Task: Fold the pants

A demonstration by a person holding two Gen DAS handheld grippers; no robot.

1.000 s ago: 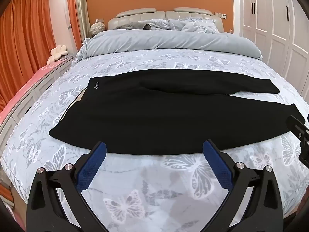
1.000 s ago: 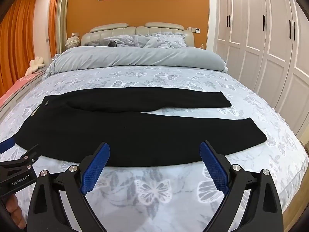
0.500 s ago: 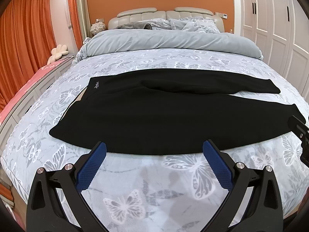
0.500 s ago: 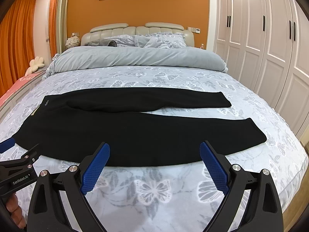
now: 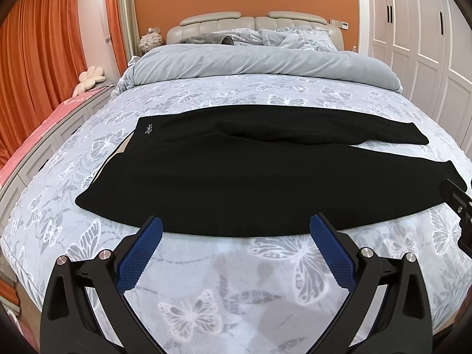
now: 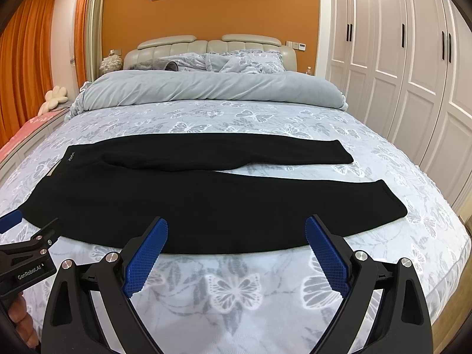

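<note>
Butterfly-print bedding (image 5: 236, 289) fills the left wrist view; black pants (image 5: 236, 183) lie flat mid-frame, the left gripper (image 5: 236, 230) spread wide below. Right wrist view: the right gripper (image 6: 236, 230) gapes empty, lower center, beneath the pants (image 6: 206, 206).

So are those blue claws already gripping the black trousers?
No, the right gripper hangs open above the bedspread, short of the trousers.

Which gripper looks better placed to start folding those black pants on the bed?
Neither clearly; probably both. The left gripper faces the waistband half of the black pants, the right gripper the leg-cuff half. Both are open, short of the near edge. For lifting the near leg over the far one, each likely takes its own end.
</note>
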